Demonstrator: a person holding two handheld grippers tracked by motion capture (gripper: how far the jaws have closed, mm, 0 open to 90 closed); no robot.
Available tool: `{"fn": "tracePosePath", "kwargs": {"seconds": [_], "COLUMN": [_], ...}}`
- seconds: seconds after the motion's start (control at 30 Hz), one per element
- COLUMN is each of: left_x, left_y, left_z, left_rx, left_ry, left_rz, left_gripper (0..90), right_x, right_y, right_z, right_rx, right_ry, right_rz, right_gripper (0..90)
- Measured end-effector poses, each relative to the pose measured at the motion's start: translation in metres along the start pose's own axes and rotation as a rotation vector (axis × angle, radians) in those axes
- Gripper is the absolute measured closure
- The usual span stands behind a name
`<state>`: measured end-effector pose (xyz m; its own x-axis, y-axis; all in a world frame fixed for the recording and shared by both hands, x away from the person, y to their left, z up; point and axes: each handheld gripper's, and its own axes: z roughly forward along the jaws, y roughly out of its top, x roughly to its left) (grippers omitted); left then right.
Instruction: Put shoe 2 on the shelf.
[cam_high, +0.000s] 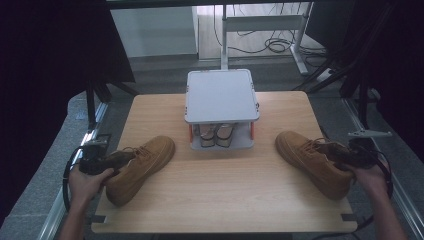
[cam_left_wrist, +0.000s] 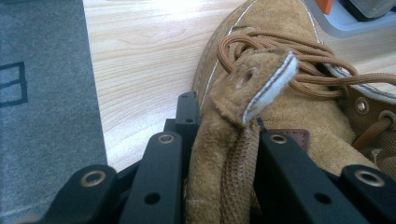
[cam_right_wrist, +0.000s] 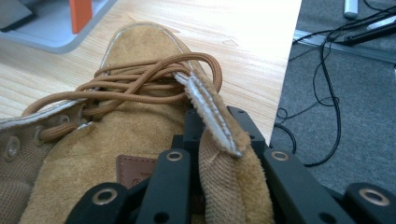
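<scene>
Grippers clamped on two tan boots

Jaws of the left gripper (cam_left_wrist: 224, 154) pinch the collar of the left boot (cam_high: 140, 167), which lies near the table's (cam_high: 220, 200) front left corner. Opposite, the right gripper (cam_right_wrist: 219, 158) is closed tight on the collar of the right boot (cam_high: 312, 162), close to the right edge. Farther back, between both boots, stands a small grey rack (cam_high: 221, 95) with shoes (cam_high: 217, 135) underneath.
</scene>
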<state>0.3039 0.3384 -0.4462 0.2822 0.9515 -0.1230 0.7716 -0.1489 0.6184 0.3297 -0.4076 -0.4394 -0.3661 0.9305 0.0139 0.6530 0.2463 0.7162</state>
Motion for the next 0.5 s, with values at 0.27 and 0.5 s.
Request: {"fn": "tracePosePath", "kwargs": {"seconds": [0.27,0.5], "left_x": [-0.0035,-0.0018], "left_y": [-0.0038,-0.0056], "left_z": [-0.0023,-0.0028], "left_rx": [-0.029,-0.047], "left_ry": [-0.008,-0.029], "left_rz": [0.002,-0.014], "left_gripper": [79.2,79.7], "right_x": [0.0027,0.0069], "right_y": [-0.0024,-0.0041], "right_z": [-0.0022,-0.0052], "right_rx": [-0.023,-0.045], "right_ry": [-0.002,0.004], "right_rz": [0.019,0.005], "right_gripper": [80.0,80.4]}}
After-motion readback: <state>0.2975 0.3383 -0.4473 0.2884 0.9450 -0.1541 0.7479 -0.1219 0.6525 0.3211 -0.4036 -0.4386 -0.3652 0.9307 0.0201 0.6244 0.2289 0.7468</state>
